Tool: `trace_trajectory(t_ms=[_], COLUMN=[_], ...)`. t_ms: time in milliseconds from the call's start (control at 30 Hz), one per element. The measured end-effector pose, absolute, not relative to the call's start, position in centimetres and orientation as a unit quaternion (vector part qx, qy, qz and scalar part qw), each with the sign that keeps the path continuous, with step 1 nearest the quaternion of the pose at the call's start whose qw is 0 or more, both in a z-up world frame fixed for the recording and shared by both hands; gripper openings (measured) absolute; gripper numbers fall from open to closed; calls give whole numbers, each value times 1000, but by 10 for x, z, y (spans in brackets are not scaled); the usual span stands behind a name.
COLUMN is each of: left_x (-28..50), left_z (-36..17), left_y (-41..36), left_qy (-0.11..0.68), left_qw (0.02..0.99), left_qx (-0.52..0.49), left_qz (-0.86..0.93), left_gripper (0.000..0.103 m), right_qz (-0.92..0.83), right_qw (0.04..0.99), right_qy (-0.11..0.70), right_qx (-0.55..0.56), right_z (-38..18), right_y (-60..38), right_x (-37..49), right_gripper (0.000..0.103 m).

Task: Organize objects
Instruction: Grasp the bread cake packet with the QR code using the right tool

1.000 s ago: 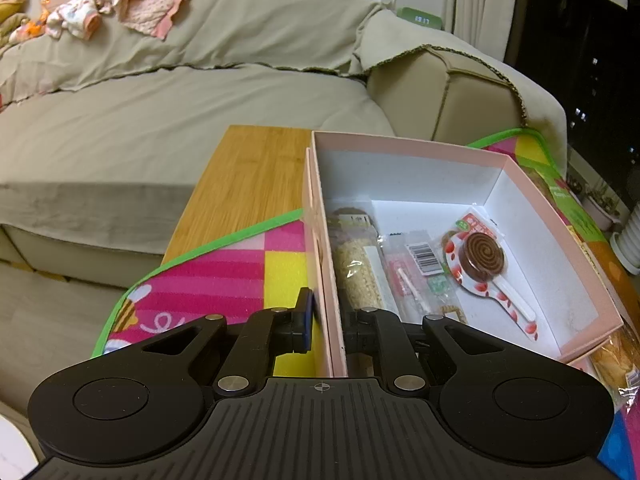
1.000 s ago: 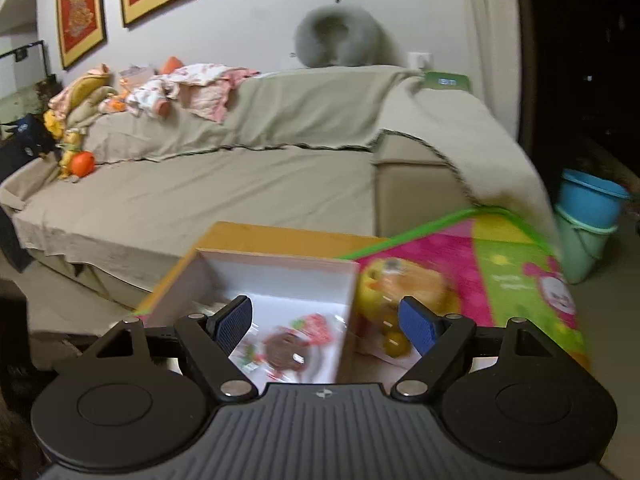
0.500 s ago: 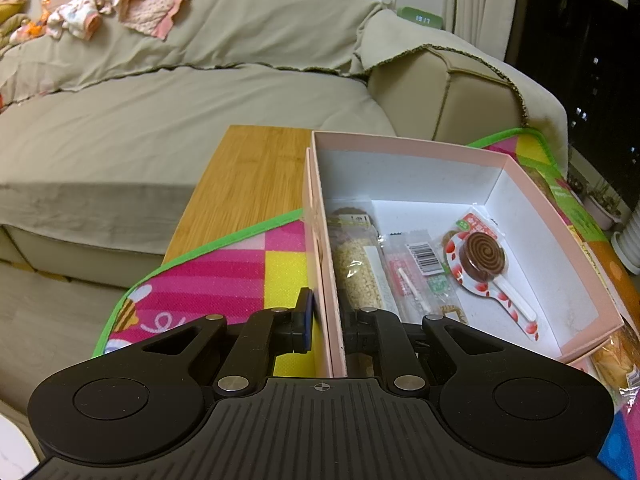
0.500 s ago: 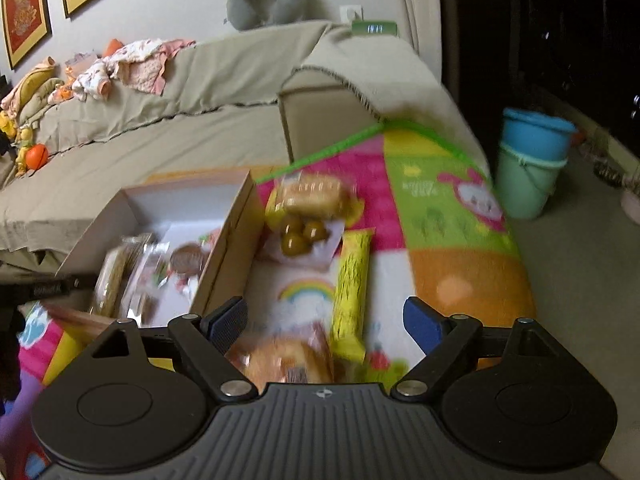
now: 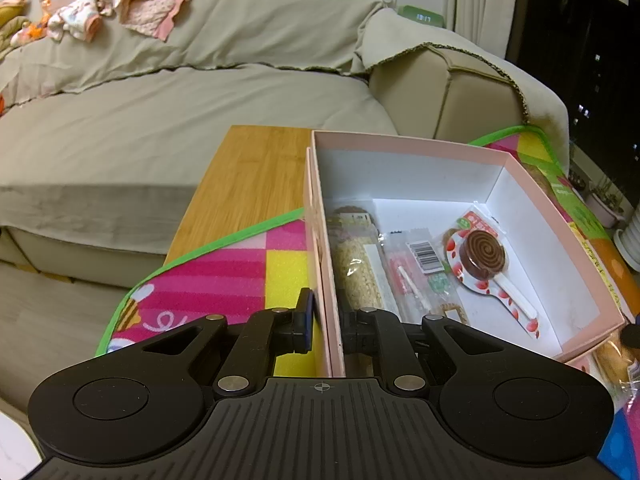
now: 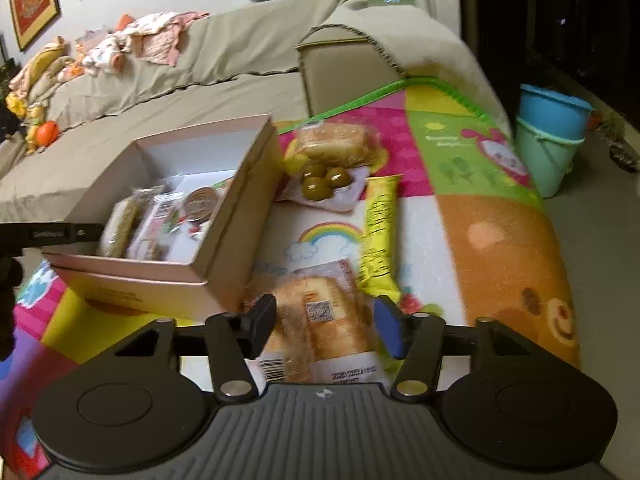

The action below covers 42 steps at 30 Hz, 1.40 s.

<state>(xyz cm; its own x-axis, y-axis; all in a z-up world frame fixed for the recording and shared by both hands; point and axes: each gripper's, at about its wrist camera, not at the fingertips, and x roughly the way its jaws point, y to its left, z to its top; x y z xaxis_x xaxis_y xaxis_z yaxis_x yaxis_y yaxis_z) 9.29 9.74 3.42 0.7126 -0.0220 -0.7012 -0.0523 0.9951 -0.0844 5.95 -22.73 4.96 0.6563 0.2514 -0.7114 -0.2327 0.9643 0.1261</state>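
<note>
On the play mat (image 6: 472, 216), beside the box (image 6: 240, 216) to its right: bun packet (image 6: 336, 146) farthest back, round sweets (image 6: 326, 182) before it, long snack pack (image 6: 378, 232) farther right, bread packet (image 6: 320, 320) nearest. Inside the box: lollipop (image 5: 486, 258), grain bar (image 5: 358, 276). Behind the box: sofa (image 5: 180, 112).

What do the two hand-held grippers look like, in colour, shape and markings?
Both are matt black plastic. The left gripper and the right gripper each have a ribbed central body with a small crosshair mark, two round discs at the sides, angled linkage arms with silver pivot screws, and fingers tipped with blue pads. No cables, sleeves or hands show.
</note>
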Motion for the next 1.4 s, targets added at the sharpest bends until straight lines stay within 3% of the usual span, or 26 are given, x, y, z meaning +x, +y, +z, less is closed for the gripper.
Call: trace_trajectory(t_ms=[867, 1233, 1300, 1400], left_x=[92, 92, 92, 92], left_z=[35, 36, 36, 36], left_y=[96, 97, 96, 96], left_qy=[378, 377, 377, 377], left_qw=[924, 925, 925, 925], left_qx=[-49, -53, -53, -54], left_qz=[7, 6, 5, 5], left_gripper=[13, 13, 13, 13], right_qz=[131, 116, 126, 131], right_qw=[910, 923, 919, 916], right_qy=[391, 367, 373, 379], right_qx=[35, 7, -2, -14], right_z=[46, 58, 55, 49], right_y=[-223, -226, -221, -213], right_x=[34, 32, 33, 36], right_gripper=[59, 69, 80, 85])
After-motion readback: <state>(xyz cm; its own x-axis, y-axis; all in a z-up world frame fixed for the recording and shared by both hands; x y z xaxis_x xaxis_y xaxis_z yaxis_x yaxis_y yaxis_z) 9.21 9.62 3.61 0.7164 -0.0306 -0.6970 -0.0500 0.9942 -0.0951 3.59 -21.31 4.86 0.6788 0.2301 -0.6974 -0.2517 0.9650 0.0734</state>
